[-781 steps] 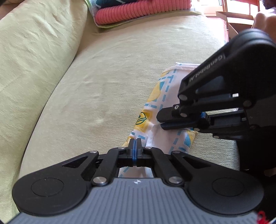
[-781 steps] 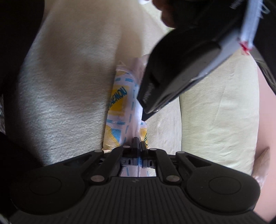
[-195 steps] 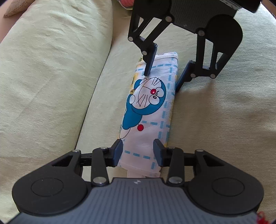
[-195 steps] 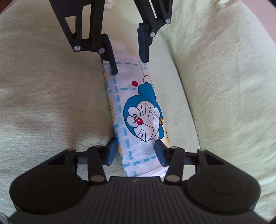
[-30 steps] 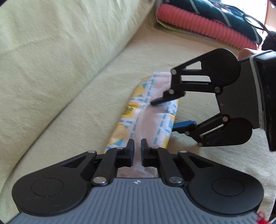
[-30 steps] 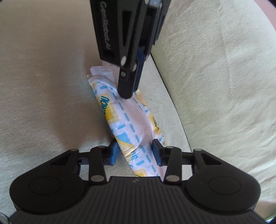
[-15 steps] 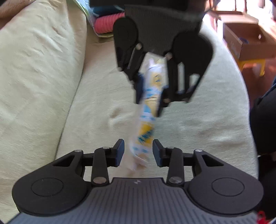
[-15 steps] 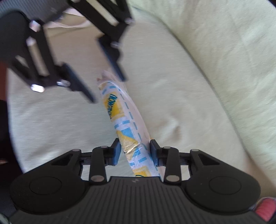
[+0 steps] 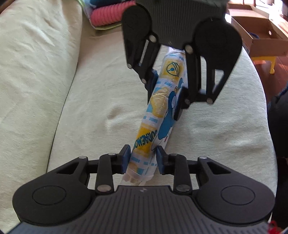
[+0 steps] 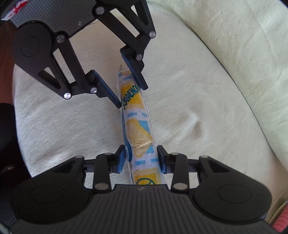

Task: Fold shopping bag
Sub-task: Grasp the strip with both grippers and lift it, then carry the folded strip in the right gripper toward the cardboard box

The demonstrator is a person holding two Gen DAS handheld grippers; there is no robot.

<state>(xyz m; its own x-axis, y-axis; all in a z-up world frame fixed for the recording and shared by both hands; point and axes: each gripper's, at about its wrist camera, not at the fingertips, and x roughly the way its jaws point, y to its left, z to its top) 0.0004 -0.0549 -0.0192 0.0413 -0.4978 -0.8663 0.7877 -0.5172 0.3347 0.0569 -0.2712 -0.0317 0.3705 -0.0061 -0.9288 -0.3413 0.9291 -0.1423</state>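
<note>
While the shopping bag (image 9: 158, 115) is already down to a long narrow strip w/ yellow, blue & white print, it hangs lifted over the sofa seat (image 9: 100, 100), not lying on it, strung between the two tools. Its long axis runs straight from the left gripper (image 9: 143, 158) to the right gripper (image 9: 164, 93), one end in each. Left fingers (image 9: 125, 158) sit either side of the near end, pads touching the fabric, so a light hold on that end. Right fingers (image 10: 121, 162) flank the far end the same way, but those jaws are opening, bag between them, so that grip looks loose. Both tools point steeply down & face each other, tips well apart w/ the strip spanning the gap. Next fold prob. means bringing one end over to the other along that axis; neither hand looks clearly nearer the middle. Beyond: sofa backrest (image 9: 30, 72) to one side, pink knit stack (image 9: 108, 16) at the far end, cardboard box (image 9: 259, 36) on the floor past the seat.
</note>
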